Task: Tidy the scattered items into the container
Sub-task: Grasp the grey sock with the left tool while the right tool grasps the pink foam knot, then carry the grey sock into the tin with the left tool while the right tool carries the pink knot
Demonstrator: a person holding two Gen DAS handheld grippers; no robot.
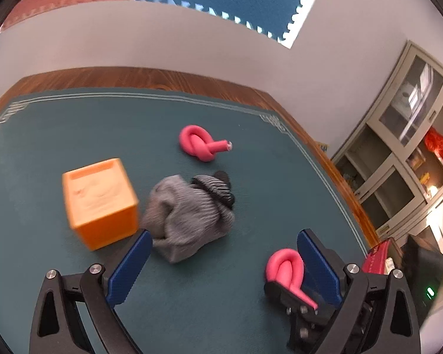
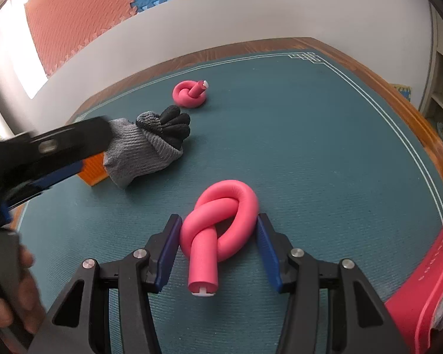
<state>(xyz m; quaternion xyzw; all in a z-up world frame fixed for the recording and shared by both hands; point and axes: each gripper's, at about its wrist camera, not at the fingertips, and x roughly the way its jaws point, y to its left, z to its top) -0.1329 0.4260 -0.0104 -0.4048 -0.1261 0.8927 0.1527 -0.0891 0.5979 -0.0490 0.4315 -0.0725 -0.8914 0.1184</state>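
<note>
Nothing looks packed yet, as far as I can judge. 3 loose items lie on the green mat point(image 2: 310, 147): near pink foam knot point(image 2: 220, 230), grey glove point(image 2: 144, 150), far pink knot point(image 2: 190, 94). The red container point(image 2: 422, 289) sits at the mat's right edge. Right gripper point(image 2: 218, 244) brackets the near knot, fingers open, not clamped. Left gripper point(image 1: 224, 262) is open over the glove, beside the orange box point(image 1: 99, 203). Mat btwn knot & container looks clear; wood table edge point(image 2: 428, 124) is close on the right.
</note>
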